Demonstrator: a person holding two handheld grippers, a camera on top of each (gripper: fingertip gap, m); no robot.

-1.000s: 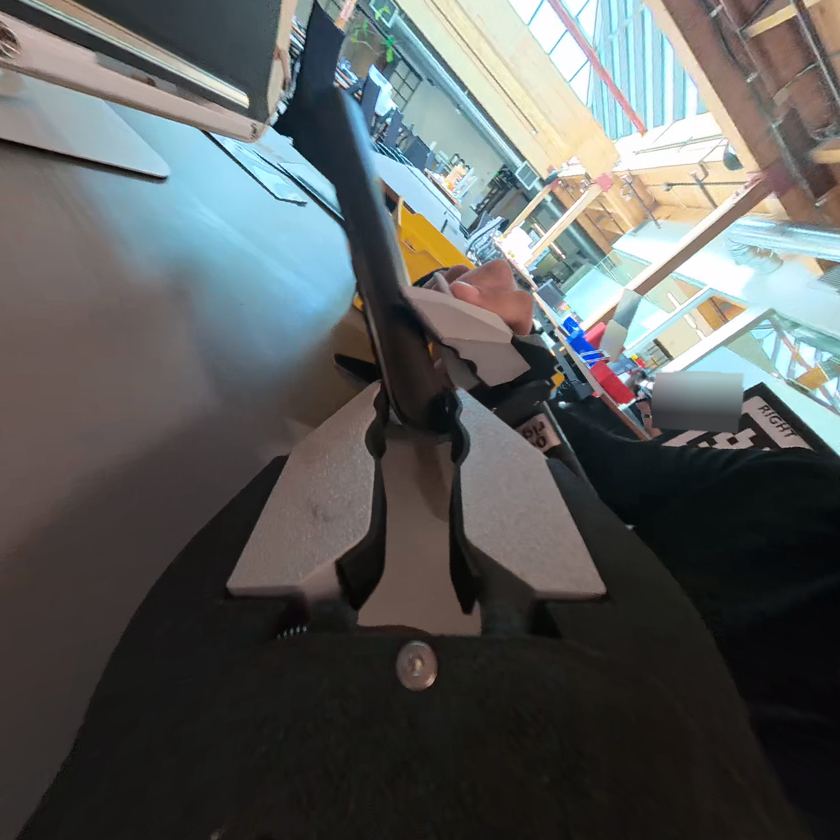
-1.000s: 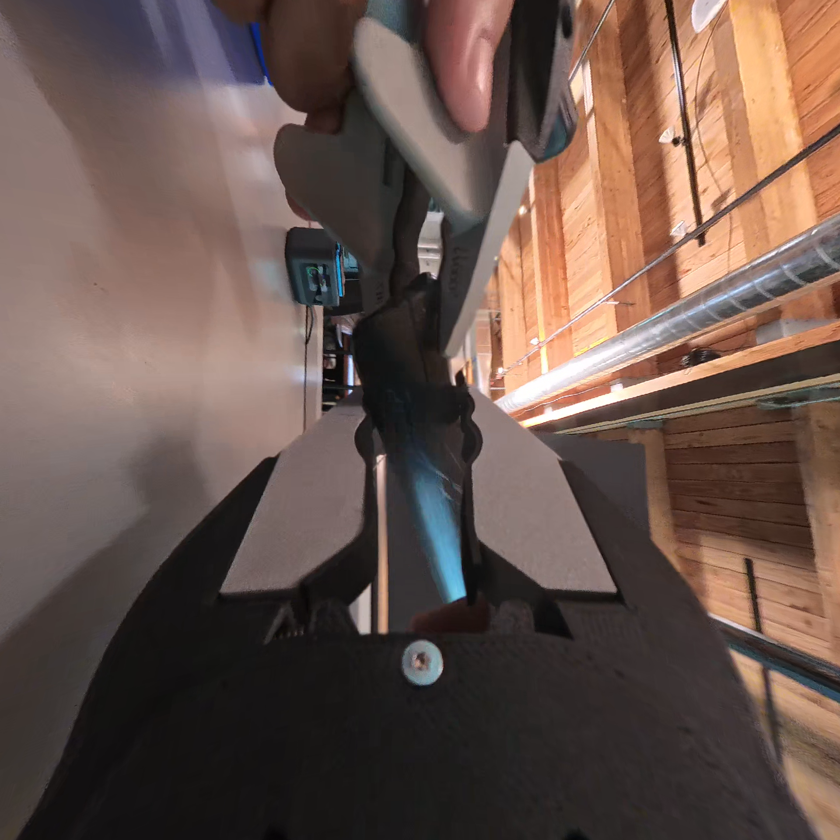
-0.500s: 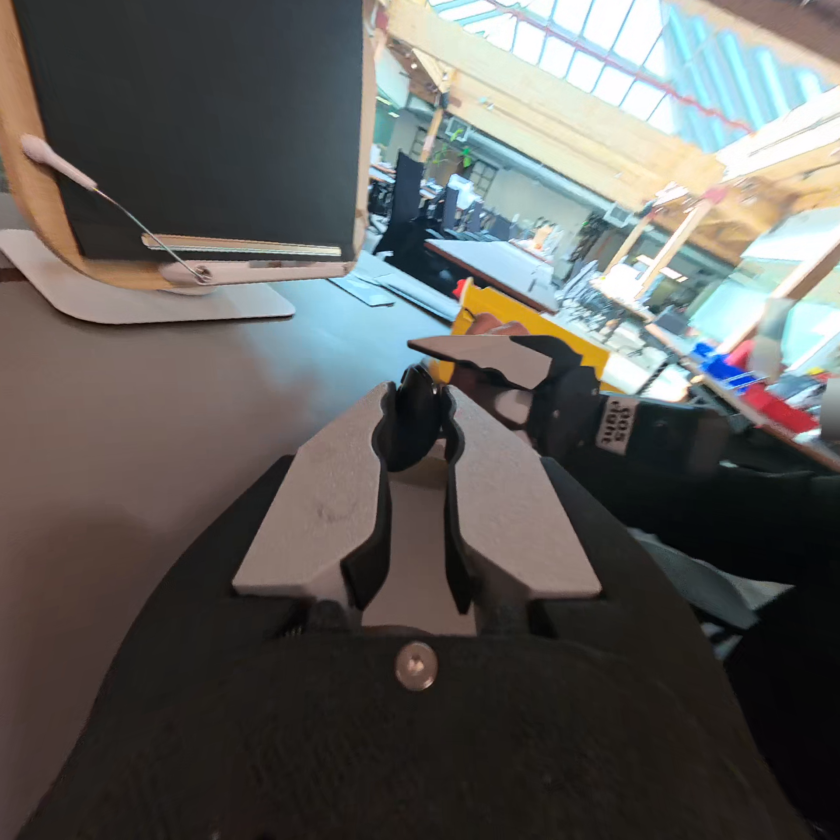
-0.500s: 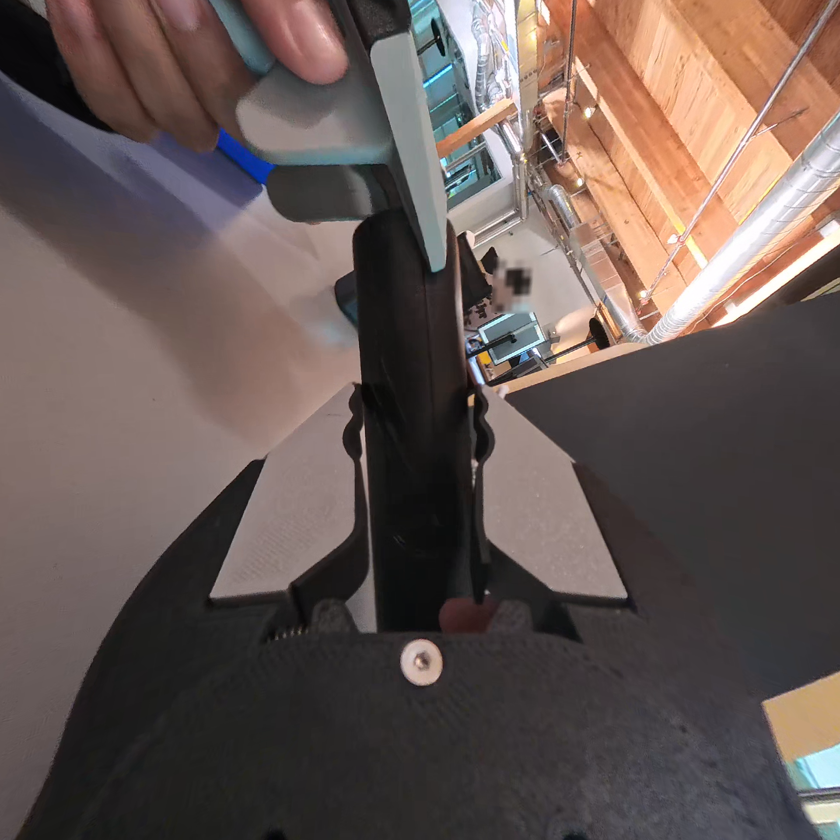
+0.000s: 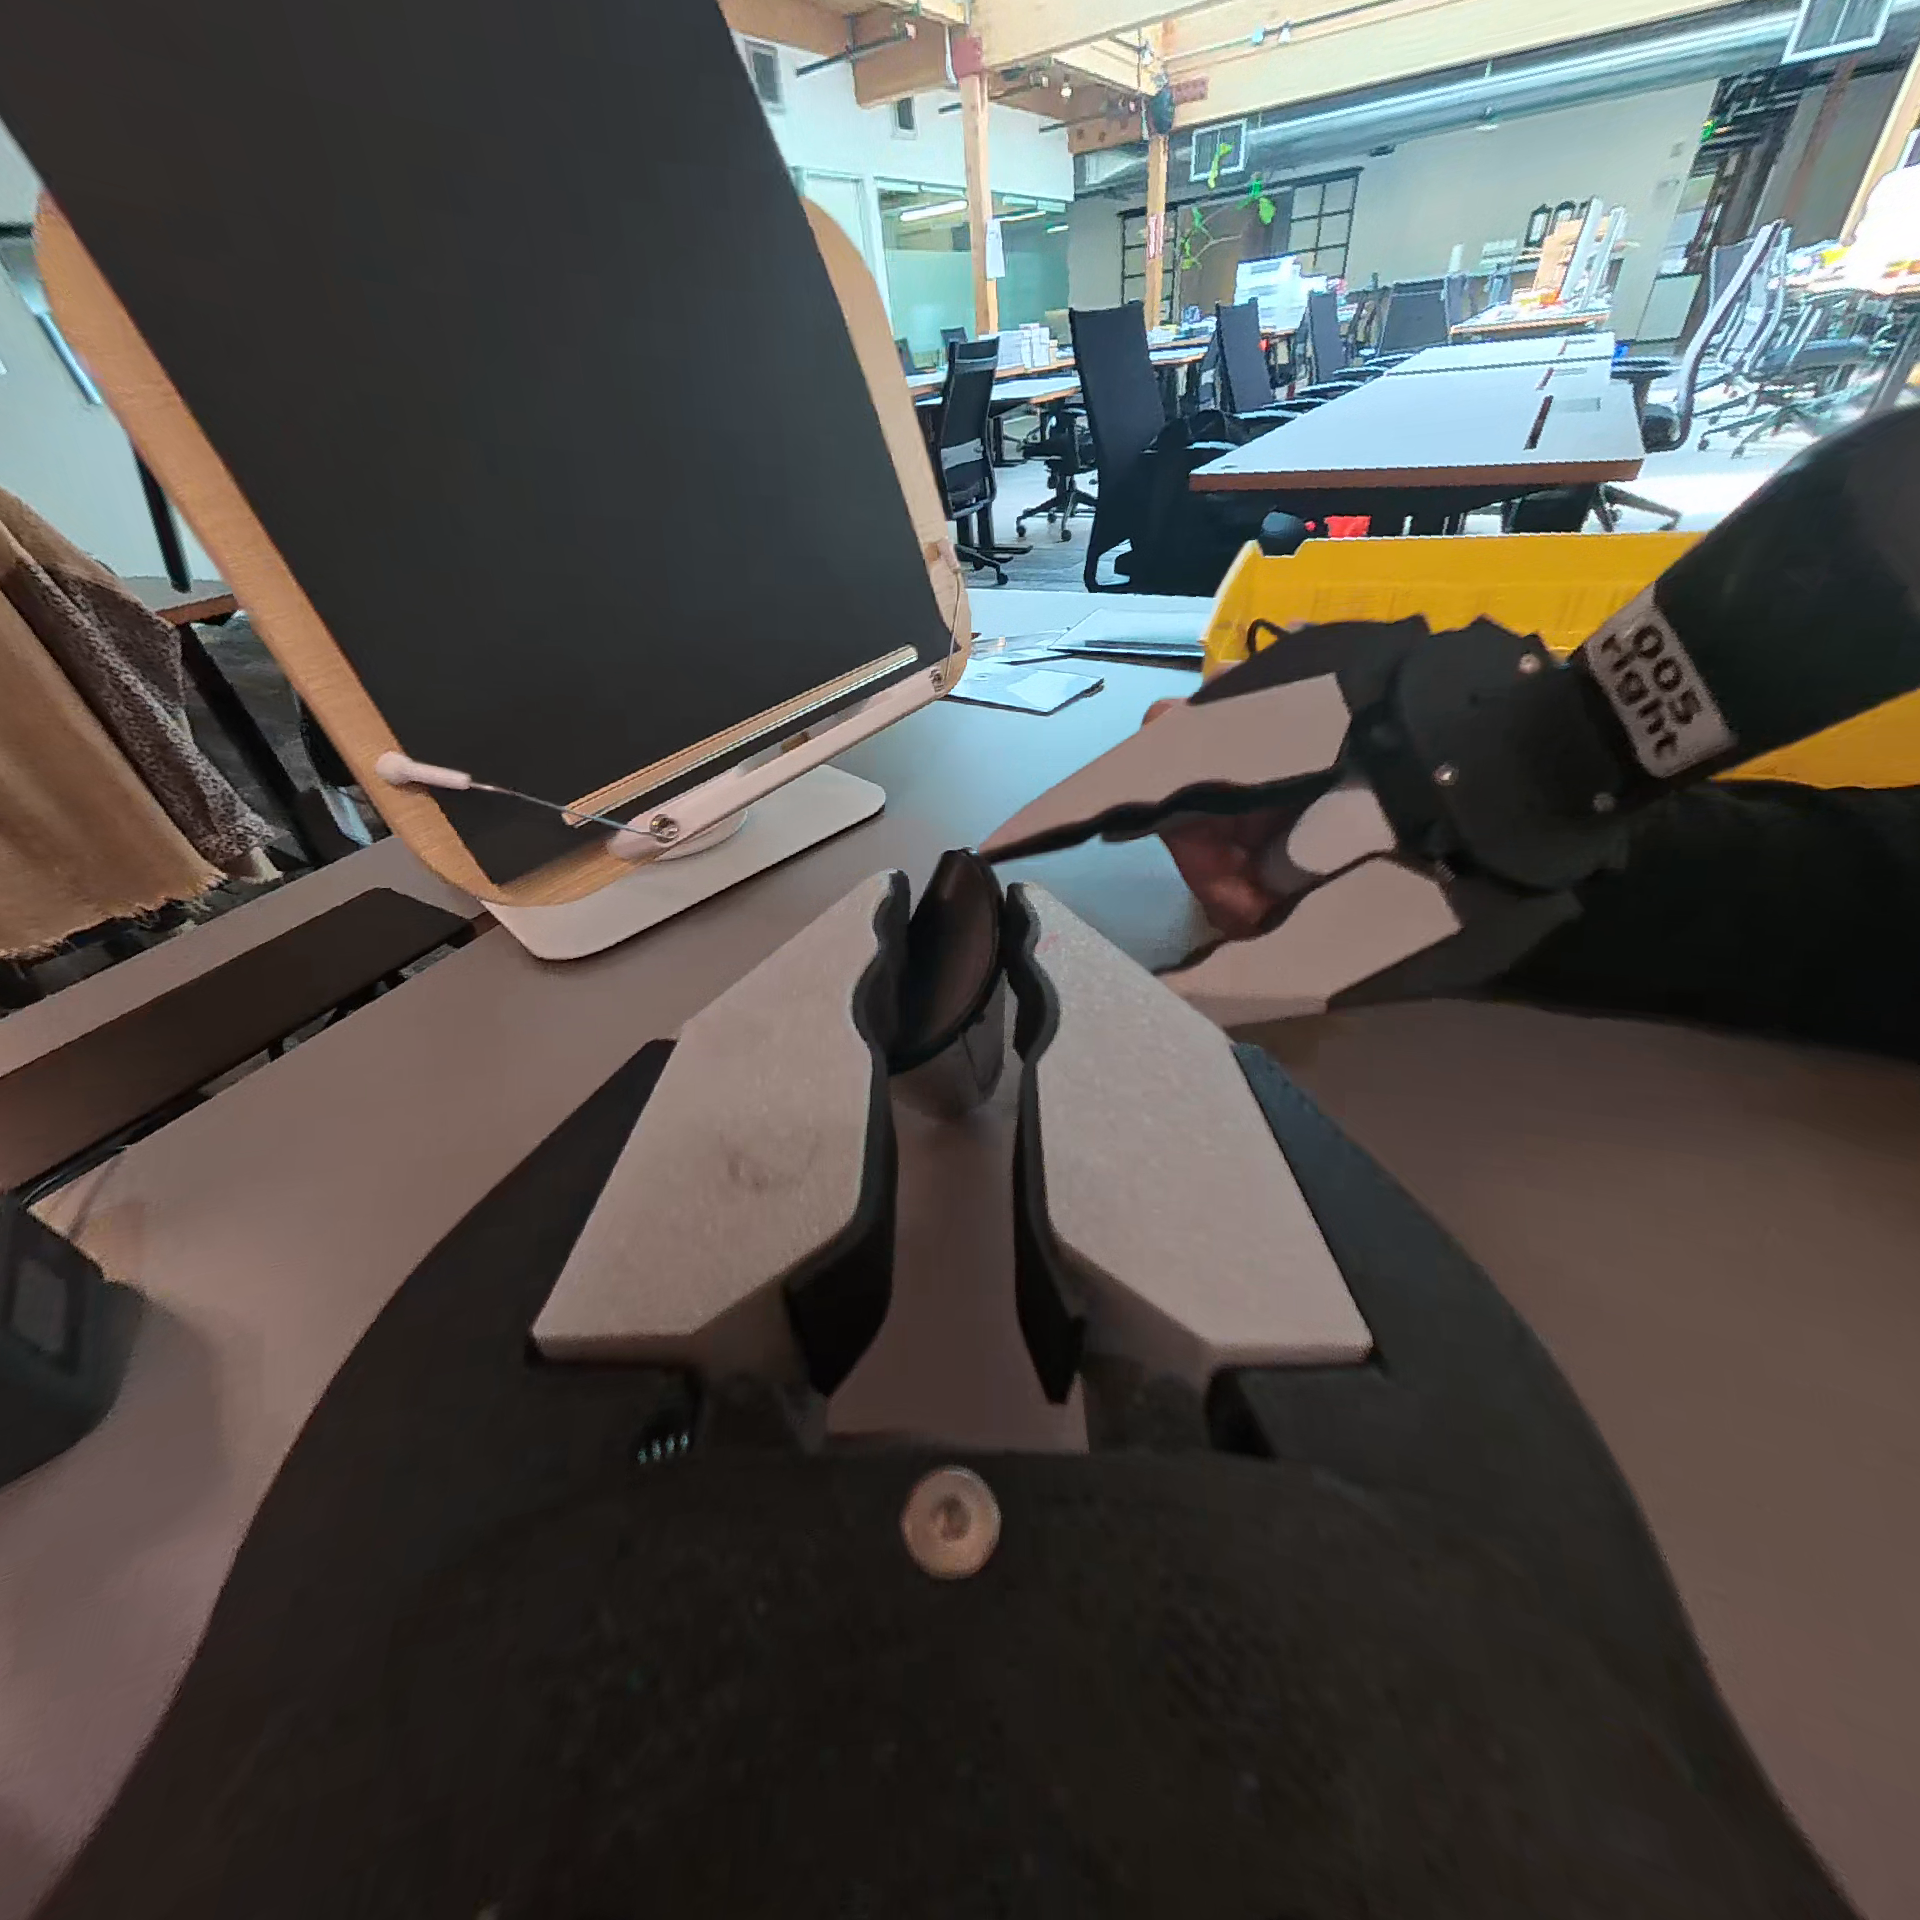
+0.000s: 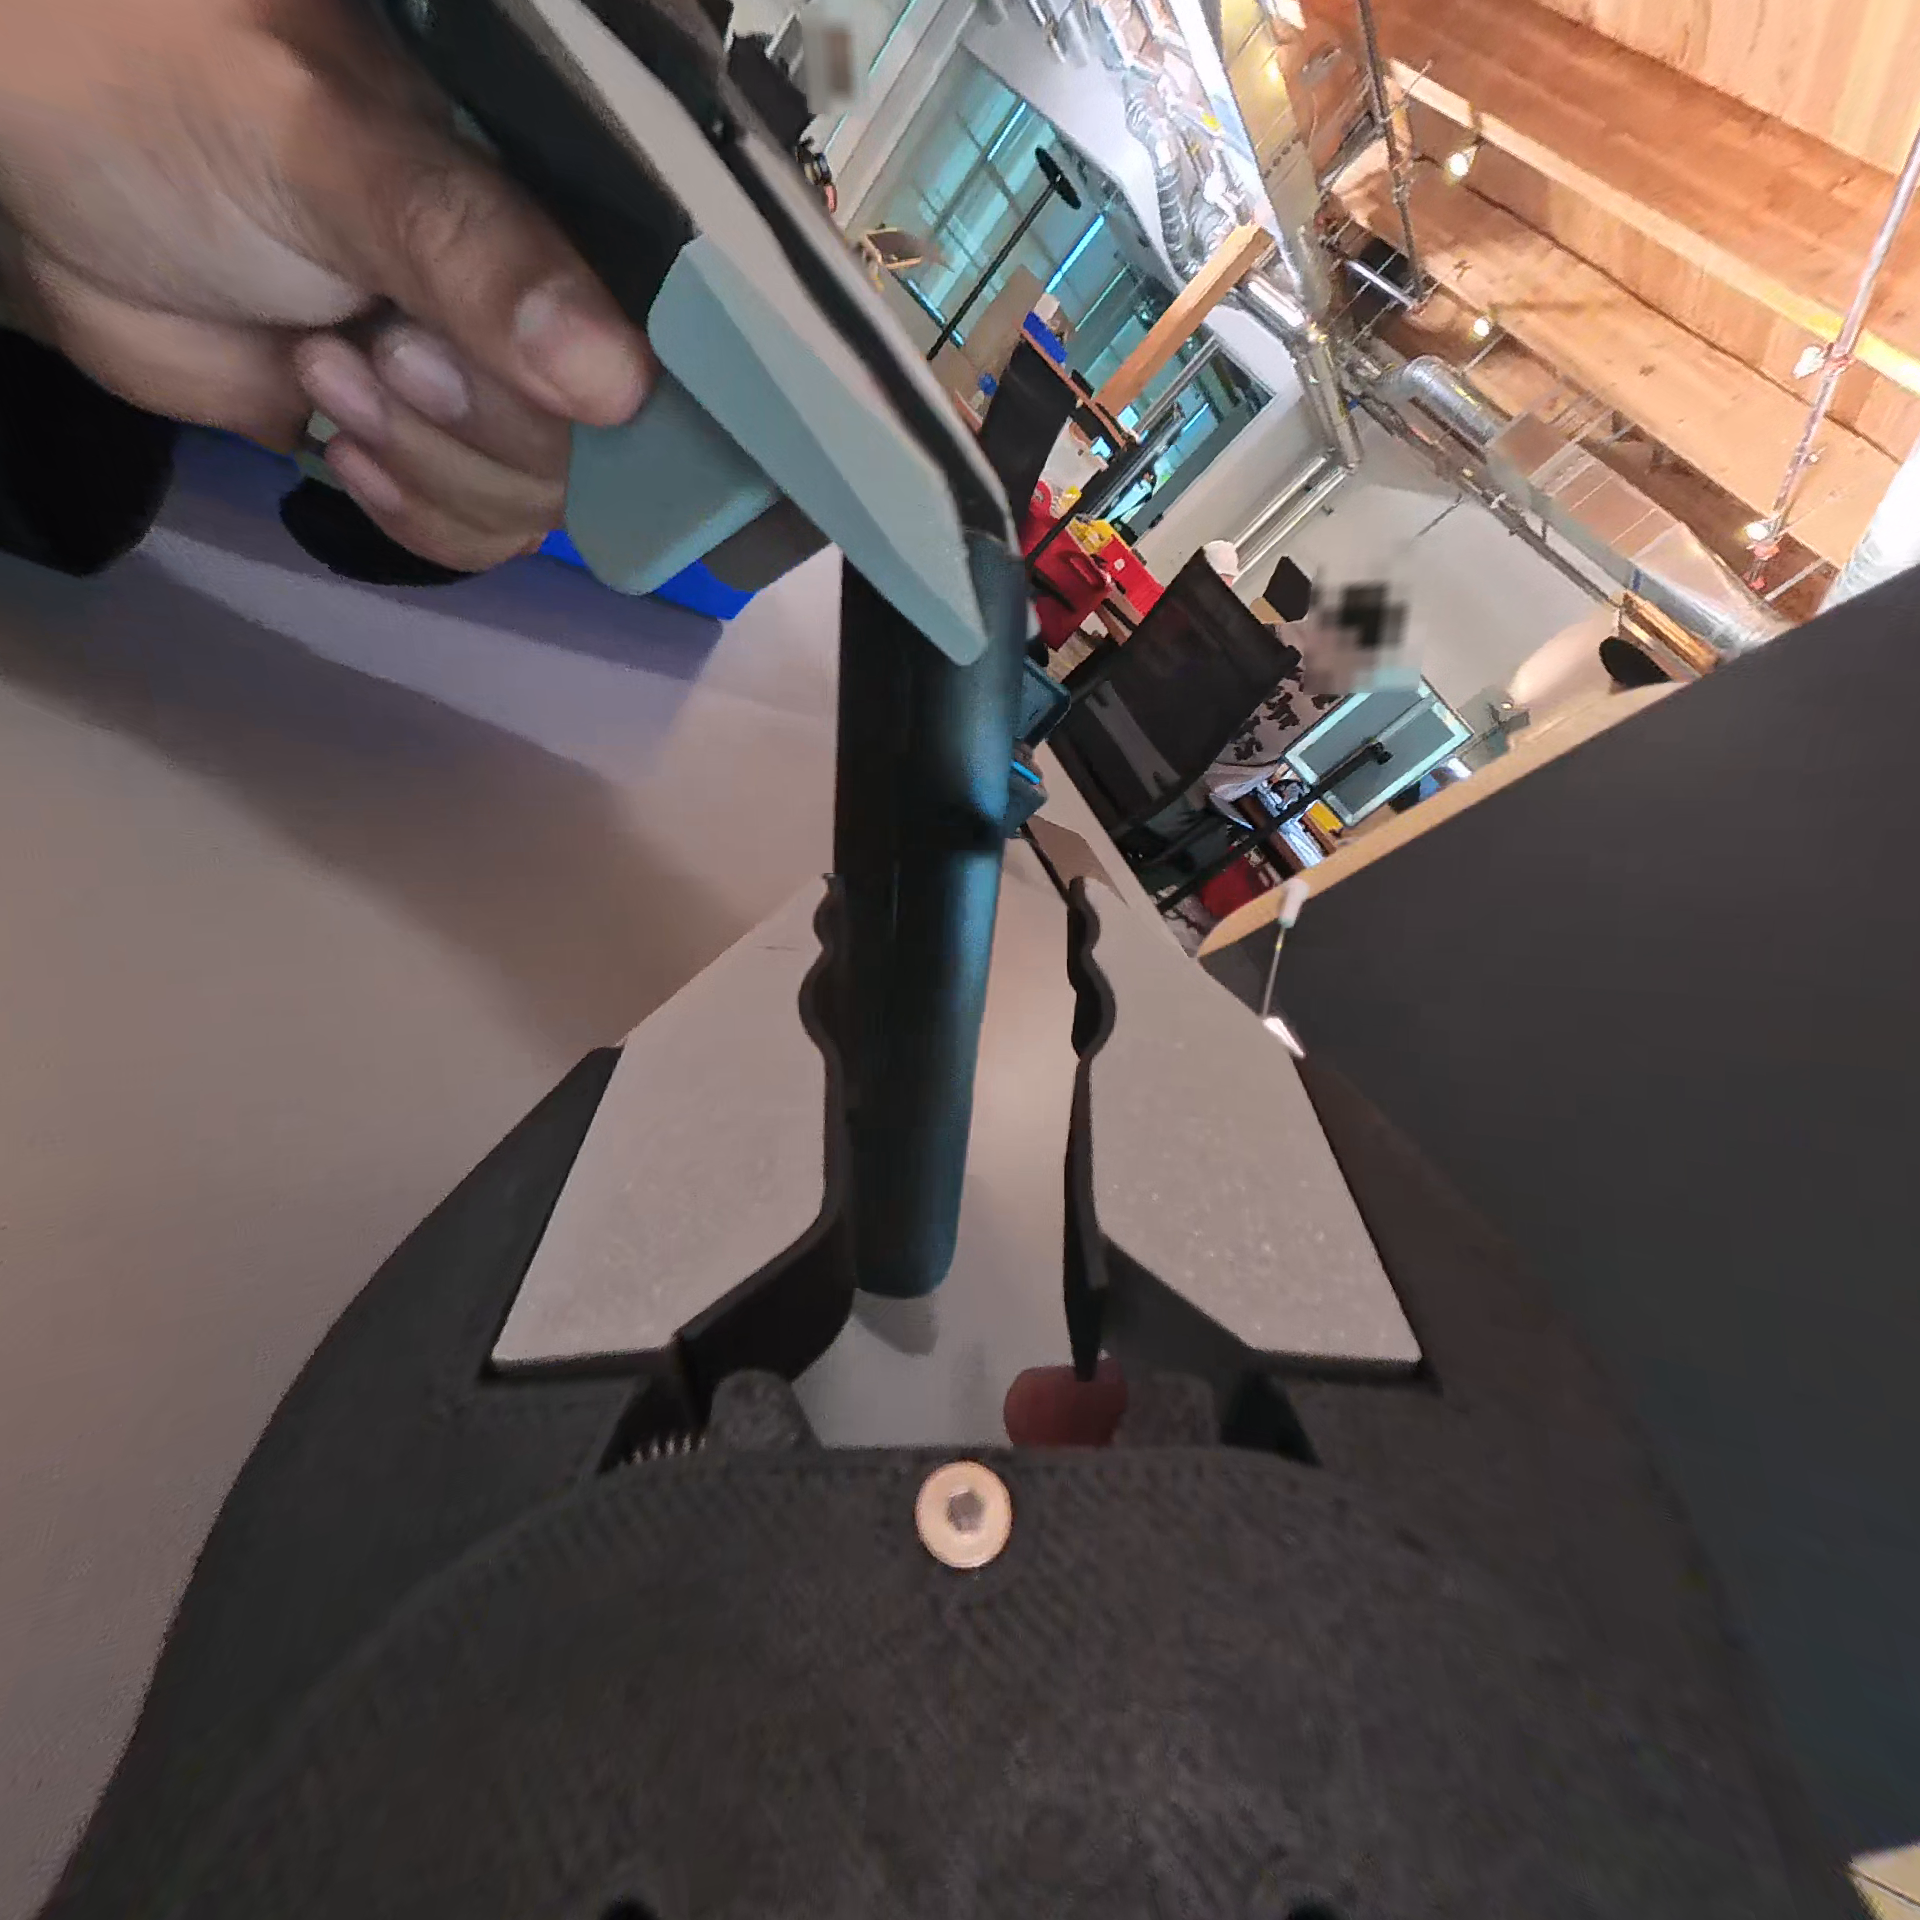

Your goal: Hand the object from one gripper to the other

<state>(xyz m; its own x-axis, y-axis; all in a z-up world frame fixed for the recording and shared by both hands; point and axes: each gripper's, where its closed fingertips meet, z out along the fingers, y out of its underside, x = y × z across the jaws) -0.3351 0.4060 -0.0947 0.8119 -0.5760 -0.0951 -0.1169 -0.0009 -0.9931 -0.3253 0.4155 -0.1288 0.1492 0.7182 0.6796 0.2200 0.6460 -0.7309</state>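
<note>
Grey worktop [image 5: 312,1091] with a big black board on a stand [image 5: 499,416] near its far edge. The left gripper [image 5: 951,971] is clamped on one end of the long black object [image 6: 914,1039]. The right gripper [image 6: 951,1039] has its jaws spread, with the object touching just one finger. The object's actual shape is hard to make out.
</note>
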